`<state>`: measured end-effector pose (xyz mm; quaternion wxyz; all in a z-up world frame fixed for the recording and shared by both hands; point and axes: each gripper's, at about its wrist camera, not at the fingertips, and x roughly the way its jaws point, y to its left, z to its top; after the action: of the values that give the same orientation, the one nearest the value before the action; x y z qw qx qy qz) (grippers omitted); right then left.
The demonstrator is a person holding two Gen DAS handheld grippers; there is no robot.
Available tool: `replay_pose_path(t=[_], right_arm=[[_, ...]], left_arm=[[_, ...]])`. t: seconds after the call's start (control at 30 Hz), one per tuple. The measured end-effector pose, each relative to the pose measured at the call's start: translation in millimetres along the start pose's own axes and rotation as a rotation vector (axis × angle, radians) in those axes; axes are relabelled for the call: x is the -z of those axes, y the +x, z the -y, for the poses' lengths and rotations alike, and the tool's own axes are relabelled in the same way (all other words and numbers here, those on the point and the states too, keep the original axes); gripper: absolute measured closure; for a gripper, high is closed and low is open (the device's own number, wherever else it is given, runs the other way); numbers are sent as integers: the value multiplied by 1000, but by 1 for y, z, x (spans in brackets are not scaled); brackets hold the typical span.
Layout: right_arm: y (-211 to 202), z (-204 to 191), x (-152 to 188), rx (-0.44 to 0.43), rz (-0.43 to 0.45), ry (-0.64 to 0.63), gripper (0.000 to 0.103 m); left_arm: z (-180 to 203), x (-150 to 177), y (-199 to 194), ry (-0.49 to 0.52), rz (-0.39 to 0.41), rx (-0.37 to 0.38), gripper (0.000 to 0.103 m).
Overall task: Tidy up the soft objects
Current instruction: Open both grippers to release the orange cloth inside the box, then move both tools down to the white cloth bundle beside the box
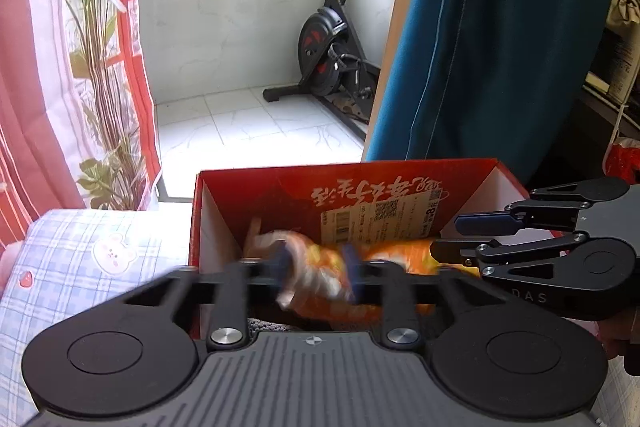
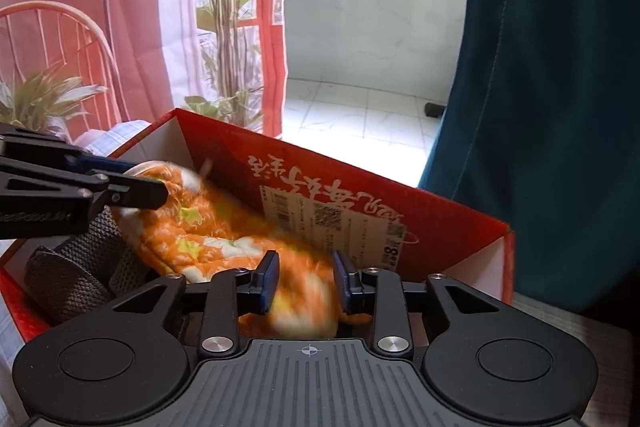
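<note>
Box: a red cardboard box (image 2: pixel 448 227) with white inside walls and a white label stuck on its far wall. It sits open on a bed.
Orange cloth: a soft orange thing (image 2: pixel 192 227) with white and yellow-green spots lies inside the box, along the far wall. It is blurry near both grippers.
Grey thing: a dark grey knitted thing (image 2: pixel 80 267) is in the box too, on the near left side, touching the orange cloth.
Left gripper: the left gripper (image 1: pixel 318 269) reaches into the left end of the box. Its blue fingers (image 1: pixel 285 263) are apart, with the end of the orange cloth between them. They do not seem to squeeze it.
Right gripper: the right gripper (image 2: pixel 306 285) is over the right end of the cloth. Its fingers (image 2: pixel 269 277) are apart, one on each side of the cloth, and do not look pressed onto it.
Bed: a blue checked cover (image 1: pixel 80 259) with a little bear picture lies left of the box.
Behind: a green plant (image 2: pixel 228 27), a teal curtain (image 2: pixel 540 107) and an exercise bike (image 1: pixel 332 47) on white floor tiles.
</note>
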<state>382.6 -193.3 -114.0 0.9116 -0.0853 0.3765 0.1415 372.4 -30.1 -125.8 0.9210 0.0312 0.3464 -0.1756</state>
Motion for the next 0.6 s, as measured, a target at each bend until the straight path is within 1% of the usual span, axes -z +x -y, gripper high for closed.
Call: replay_pose_path(t=[0.03,0.07,0.2,0.37,0.6], right_arm=[[-2,0,0,6,0,-1,69],[-5,0,0,9,2,1,65],[-22,3,-1,3,26,19,64],[-55,0,4,-17,73,24,64],[-106,-7,33,-60,160,76,64]], left_arm=[[1,-1,-4,4,13,-4,46],[2,-2,-7,6,22,-11,45],[6,-3,-21,10,28,-7,45],[13,5,-48,32,44,6,45],[16,36,-91,11,54,44,44]])
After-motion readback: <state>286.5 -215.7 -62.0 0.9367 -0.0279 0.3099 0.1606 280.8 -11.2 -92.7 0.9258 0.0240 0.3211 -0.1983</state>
